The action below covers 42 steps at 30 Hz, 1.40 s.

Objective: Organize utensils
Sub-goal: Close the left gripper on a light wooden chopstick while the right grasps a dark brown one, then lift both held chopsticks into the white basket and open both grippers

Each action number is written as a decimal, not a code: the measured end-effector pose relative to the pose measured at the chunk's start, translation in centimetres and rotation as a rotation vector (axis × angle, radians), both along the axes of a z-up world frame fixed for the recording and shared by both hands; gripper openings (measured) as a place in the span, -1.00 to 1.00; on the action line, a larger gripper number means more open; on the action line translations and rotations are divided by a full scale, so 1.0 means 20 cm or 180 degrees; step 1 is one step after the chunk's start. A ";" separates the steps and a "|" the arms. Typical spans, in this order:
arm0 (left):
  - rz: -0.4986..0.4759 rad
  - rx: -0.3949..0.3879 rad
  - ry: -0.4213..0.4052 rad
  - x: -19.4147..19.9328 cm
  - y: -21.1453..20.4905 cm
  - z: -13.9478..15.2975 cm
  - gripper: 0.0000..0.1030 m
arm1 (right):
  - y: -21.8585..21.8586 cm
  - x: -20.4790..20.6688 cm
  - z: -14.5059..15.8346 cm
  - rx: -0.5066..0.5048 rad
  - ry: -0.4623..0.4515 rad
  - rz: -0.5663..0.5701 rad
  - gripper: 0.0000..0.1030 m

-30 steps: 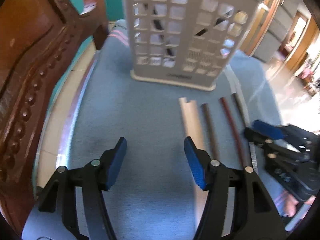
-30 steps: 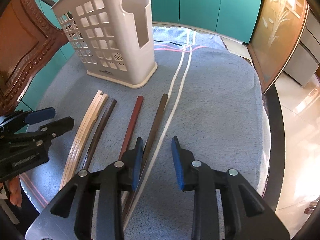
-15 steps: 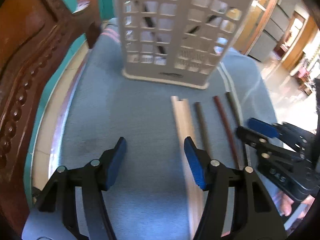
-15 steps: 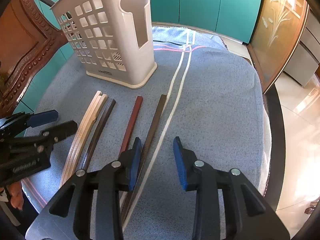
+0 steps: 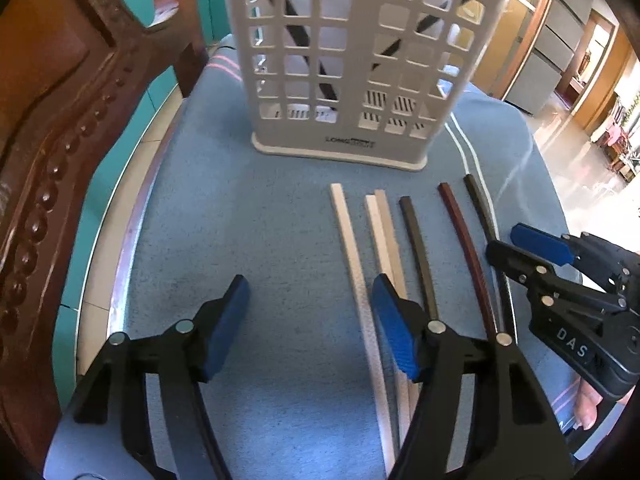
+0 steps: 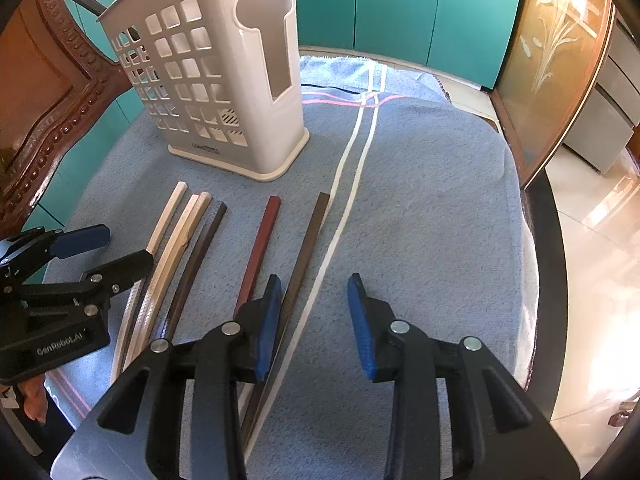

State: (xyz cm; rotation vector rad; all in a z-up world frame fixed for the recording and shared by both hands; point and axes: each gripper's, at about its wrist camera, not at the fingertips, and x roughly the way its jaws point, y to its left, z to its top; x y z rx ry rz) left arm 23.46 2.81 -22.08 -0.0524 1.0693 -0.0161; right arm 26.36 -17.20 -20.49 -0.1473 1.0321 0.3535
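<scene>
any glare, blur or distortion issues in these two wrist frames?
Left wrist view: strong fisheye bending, the chopsticks curve; the doorway at right is blown out; the holder is sharp. Right wrist view: hard sun glare on the floor, washed-out patch on the blue towel; black vignette in the corners; no motion blur.

Left view: from the left tool (image 5: 310, 320), low over the tabletop (image 5: 260, 220), facing the holder's (image 5: 356, 60) latticed front, close.
Right view: from the right tool (image 6: 314, 320), set higher, looking down and forward to the holder's (image 6: 216, 80) corner and the teal cabinets (image 6: 404, 8).
Shared: holder, sticks (image 5: 416, 240) (image 6: 256, 248) and blue cloth (image 6: 420, 200).
Cross-sight: each view catches the other tool at its edge, right tool (image 5: 532, 252), left tool (image 6: 108, 248).
</scene>
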 end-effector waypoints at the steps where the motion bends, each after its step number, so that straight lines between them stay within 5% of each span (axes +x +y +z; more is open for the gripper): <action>1: 0.0011 0.0027 0.0015 0.00 -0.02 -0.02 0.27 | 0.01 0.01 0.00 -0.0024 -0.0036 -0.0004 -0.33; 12: 0.0175 0.0169 -0.0030 0.01 -0.16 -0.01 0.27 | 0.08 0.02 -0.02 -0.0164 -0.0143 0.0030 -0.41; 13: 0.0165 0.0151 -0.0023 0.06 -0.16 -0.01 0.20 | 0.08 0.00 -0.02 -0.0107 -0.0104 0.0075 -0.71; 17: 0.0048 0.0122 -0.0033 0.15 -0.19 0.00 -0.26 | 0.09 -0.02 -0.01 0.0079 0.0010 0.0174 -0.87; 19: 0.0048 0.0065 -0.0050 0.16 -0.19 0.01 -0.82 | 0.10 -0.03 0.00 0.0158 0.0013 0.0168 -0.87; 22: 0.0117 -0.0057 -0.0204 0.15 -0.17 0.05 -0.87 | 0.09 -0.06 0.07 0.0213 -0.0184 0.0158 -0.87; 31: 0.0241 -0.0022 -0.1145 -0.01 -0.12 0.44 -0.87 | -0.09 -0.24 0.46 0.0728 -0.0990 0.0228 -0.87; 34: 0.0201 0.0036 -0.1590 -0.17 -0.10 0.64 -0.87 | -0.15 -0.33 0.62 0.0937 -0.1204 0.0366 -0.87; 42: 0.0089 -0.0180 -0.2277 -0.31 -0.06 1.18 -0.87 | -0.20 -0.37 1.06 0.1358 -0.1563 0.0552 -0.87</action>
